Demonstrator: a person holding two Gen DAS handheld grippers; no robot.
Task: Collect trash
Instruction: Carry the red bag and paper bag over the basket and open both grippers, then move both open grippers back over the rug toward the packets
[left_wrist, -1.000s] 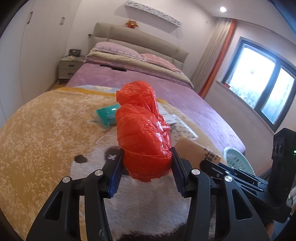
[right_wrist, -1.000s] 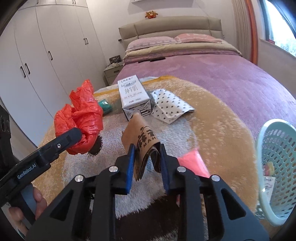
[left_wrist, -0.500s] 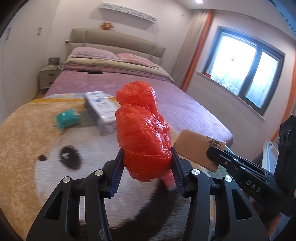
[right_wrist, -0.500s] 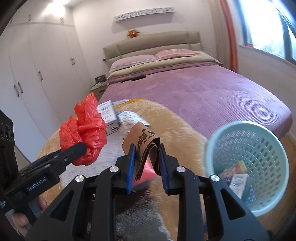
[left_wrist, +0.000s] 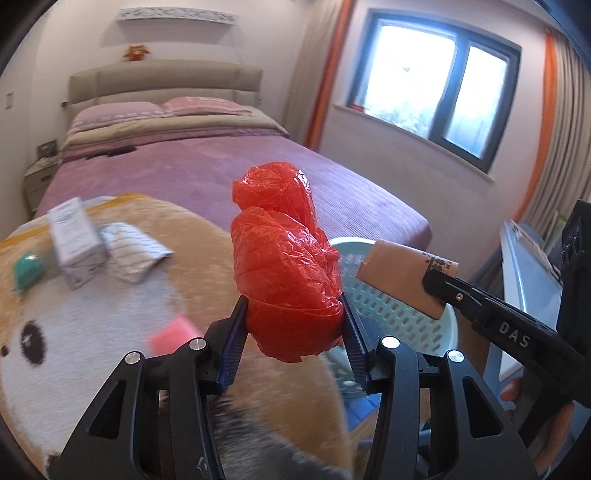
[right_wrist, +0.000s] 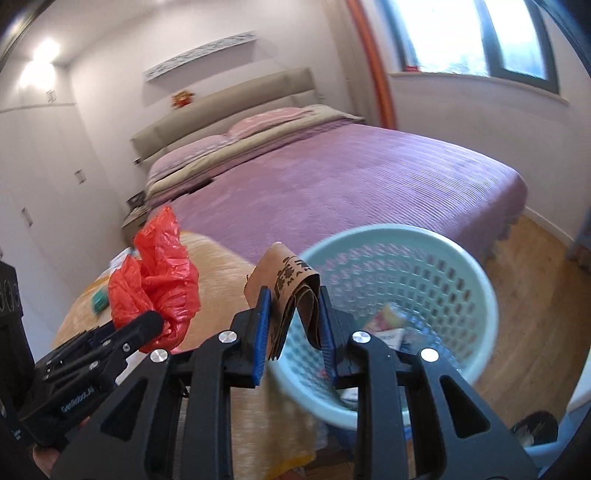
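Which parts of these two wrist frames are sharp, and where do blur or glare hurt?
Left wrist view: red plastic bag and left gripper sharp; white box and blanket motion-smeared; window blown out.
Right wrist view: folded brown paper crisp; green basket slightly blurred; ceiling light flares; fisheye bends the walls.

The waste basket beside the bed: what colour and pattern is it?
Pale mint green basket, walls perforated with small holes; clearest in the right wrist view.
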